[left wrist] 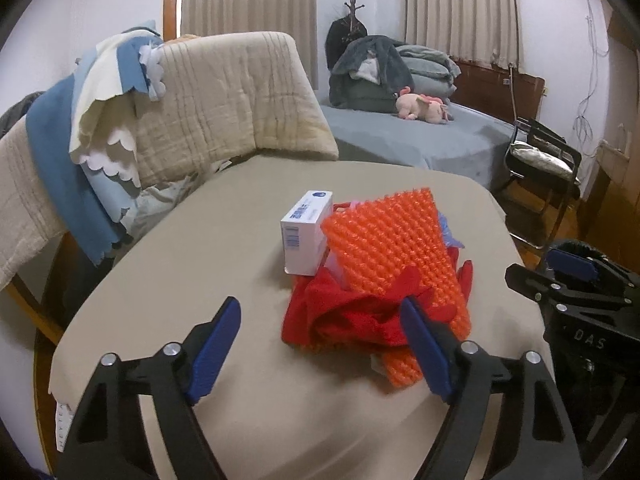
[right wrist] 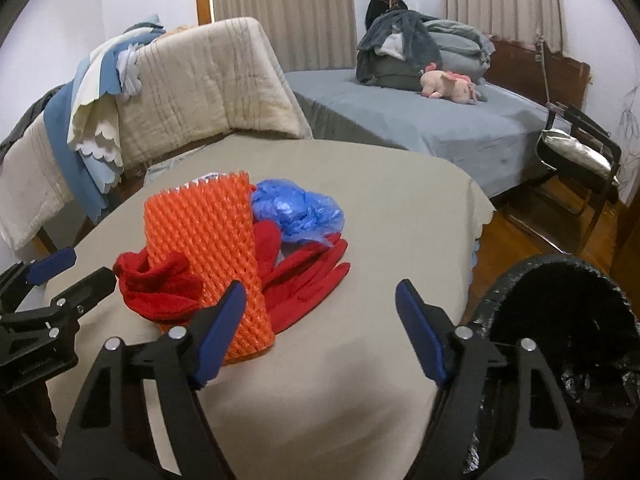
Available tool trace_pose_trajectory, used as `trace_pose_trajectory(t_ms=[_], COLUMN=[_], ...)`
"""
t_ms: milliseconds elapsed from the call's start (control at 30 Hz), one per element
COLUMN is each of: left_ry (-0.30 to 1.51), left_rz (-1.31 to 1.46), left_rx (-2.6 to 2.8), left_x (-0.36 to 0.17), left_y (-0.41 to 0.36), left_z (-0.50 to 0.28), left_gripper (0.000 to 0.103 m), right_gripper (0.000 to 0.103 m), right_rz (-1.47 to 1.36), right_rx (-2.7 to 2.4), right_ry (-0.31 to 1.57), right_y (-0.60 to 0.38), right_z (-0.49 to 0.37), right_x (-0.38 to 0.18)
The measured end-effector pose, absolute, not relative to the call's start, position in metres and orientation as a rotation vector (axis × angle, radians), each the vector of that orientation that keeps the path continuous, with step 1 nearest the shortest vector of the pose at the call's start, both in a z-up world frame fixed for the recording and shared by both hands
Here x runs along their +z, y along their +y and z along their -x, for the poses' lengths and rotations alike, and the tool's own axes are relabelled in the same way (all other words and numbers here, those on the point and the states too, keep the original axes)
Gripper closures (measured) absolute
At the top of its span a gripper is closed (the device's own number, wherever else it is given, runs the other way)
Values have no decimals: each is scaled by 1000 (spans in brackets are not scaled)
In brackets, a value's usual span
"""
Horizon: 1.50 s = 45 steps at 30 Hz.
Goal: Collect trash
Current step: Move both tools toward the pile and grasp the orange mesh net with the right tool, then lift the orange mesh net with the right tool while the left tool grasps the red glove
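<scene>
A pile lies on the beige table (left wrist: 208,248): an orange foam net sleeve (left wrist: 392,248) (right wrist: 212,248) leans over red cloth gloves (left wrist: 344,316) (right wrist: 308,284), with a white box (left wrist: 306,236) behind on the left and a crumpled blue plastic bag (right wrist: 296,208) behind on the right. My left gripper (left wrist: 320,340) is open and empty, just in front of the pile. My right gripper (right wrist: 320,320) is open and empty, to the pile's right; it also shows at the left wrist view's right edge (left wrist: 560,276).
A black-lined trash bin (right wrist: 560,320) stands on the floor right of the table. A chair draped with a beige quilt (left wrist: 224,96) and blue cloths is behind the table. A bed (right wrist: 460,120) with clothes and a pink plush is farther back. A black folding chair (right wrist: 576,160) stands at the right.
</scene>
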<state>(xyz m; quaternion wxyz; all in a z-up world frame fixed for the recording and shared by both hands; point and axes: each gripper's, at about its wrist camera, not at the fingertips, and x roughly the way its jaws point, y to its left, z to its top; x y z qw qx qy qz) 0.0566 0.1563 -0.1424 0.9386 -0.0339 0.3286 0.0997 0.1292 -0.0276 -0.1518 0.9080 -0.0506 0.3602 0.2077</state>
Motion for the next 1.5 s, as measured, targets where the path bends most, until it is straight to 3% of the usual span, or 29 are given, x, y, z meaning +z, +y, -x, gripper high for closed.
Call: trace_pose_trajectory(t_ms=[400, 567, 633, 733, 1200, 1500], left_ry=[696, 707, 711, 718, 705, 727], left_rz=[88, 94, 92, 95, 94, 73], left_rx=[237, 232, 231, 229, 184, 163], left_x=[-159, -160, -161, -162, -154, -166], left_y=[177, 179, 179, 179, 159, 144], left_z=[-62, -63, -63, -63, -60, -76], left_gripper=[26, 26, 26, 26, 26, 26], right_gripper=[44, 63, 80, 89, 90, 90], right_rz=[162, 156, 143, 148, 74, 51], right_rx=[548, 593, 626, 652, 621, 532], right_ry=[818, 856, 867, 856, 788, 807], right_y=[13, 20, 21, 20, -28, -62], right_z=[-138, -140, -140, -135, -119, -125], right_x=[-184, -193, -193, -189, -144, -149])
